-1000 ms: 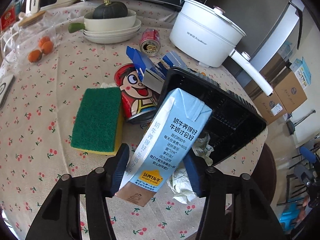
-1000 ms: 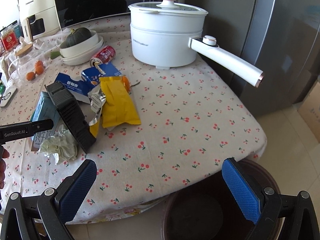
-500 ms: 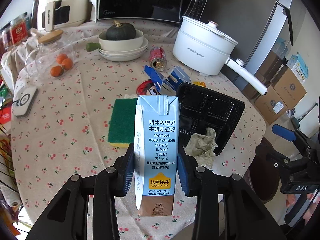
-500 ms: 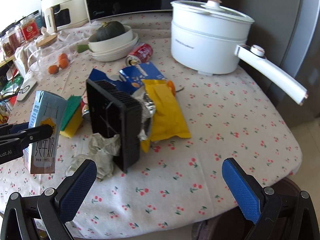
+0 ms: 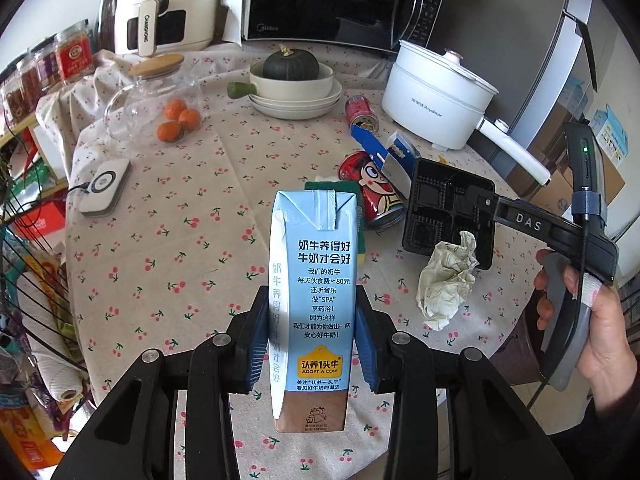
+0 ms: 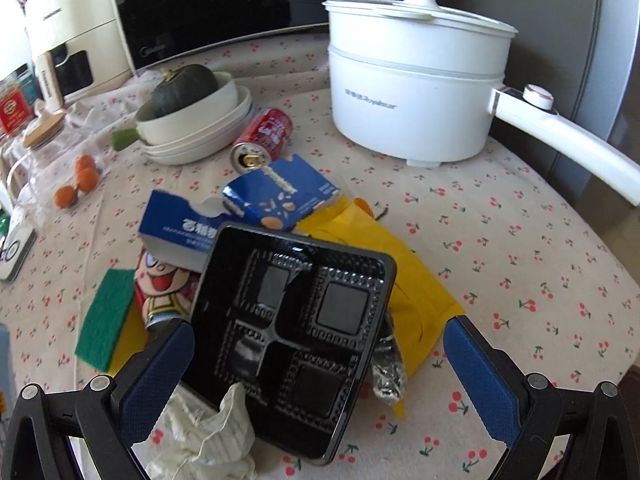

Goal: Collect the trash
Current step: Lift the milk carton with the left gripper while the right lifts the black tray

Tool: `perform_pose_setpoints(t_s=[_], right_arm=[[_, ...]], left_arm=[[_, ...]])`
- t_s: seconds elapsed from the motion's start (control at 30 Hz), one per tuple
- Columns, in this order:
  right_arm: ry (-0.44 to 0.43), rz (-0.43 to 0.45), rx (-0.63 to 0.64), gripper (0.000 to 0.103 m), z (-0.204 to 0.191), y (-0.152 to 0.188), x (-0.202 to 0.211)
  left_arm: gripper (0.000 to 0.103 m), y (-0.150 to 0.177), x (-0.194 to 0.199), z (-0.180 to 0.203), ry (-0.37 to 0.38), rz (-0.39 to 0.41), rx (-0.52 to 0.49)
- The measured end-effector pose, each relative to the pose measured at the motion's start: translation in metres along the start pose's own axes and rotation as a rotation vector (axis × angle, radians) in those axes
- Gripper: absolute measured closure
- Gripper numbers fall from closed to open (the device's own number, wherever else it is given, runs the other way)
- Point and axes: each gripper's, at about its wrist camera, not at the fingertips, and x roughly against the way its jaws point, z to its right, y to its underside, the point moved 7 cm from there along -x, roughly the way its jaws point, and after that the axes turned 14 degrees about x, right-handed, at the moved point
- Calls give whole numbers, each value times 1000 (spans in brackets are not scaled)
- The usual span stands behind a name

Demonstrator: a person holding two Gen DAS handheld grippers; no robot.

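Left gripper [image 5: 312,344]: your blue pads are clamped on the milk carton [image 5: 312,312]; against a second ago it stands upright rather than tilted, and is lifted clear of the tablecloth [image 5: 168,208].
Right gripper [image 6: 316,364]: your jaws stand wide apart, holding nothing; half a second ago they faced bare cloth, now they frame the black tray [image 6: 292,332].
Black tray: tilted up on edge, at 2 o'clock from the carton in the left view, leaning against the yellow wrapper [image 6: 400,280].
Crumpled paper [image 5: 448,280]: lying against the tray's near edge, at 3 o'clock from the carton.
Other trash: cartoon can [image 5: 372,188] on its side at 12 o'clock from the carton, torn blue box [image 6: 276,196] beyond the tray, red can [image 6: 264,136] at 11 o'clock from that.
Sponge [image 6: 108,320]: at 9 o'clock from the tray.
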Motion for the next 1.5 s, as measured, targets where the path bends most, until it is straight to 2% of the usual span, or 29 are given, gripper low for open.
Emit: perform_pose_setpoints(t_s=[0.13,0.27,0.37,0.4,0.5,0.83,1.0,1.13,1.3,1.5], right_arm=[[16,-15,-54,7,7,-3,-18],[76,-21,-35,11,9,-5,-34],[105,-45,-15,24,10,0,-46],[103,-53,-8,35,10,1,-50],[117,-38,-2,39,10,2,-47],[158,170,28,40,17,-29,24],[160,227,19,40,33,-35,56],[163,229,18,40,53,-27,77],[142,176,-21,40,90,2,100],[194,127,-46,40,148,45,133]], left_arm=[[63,-2,-5,-3,-4,-6,6],[63,-5,-10,-6,-16,-8,12],[63,-6,-12,-10,-21,-10,21],[63,-6,-12,-11,-25,-9,22],[63,-6,-13,-12,-28,-7,26],[63,-6,-5,1,-15,21,1],[62,-4,-1,18,1,32,-17],[63,-1,1,36,20,34,-45],[63,5,-1,67,59,22,-76],[62,21,-5,119,124,-3,-124]])
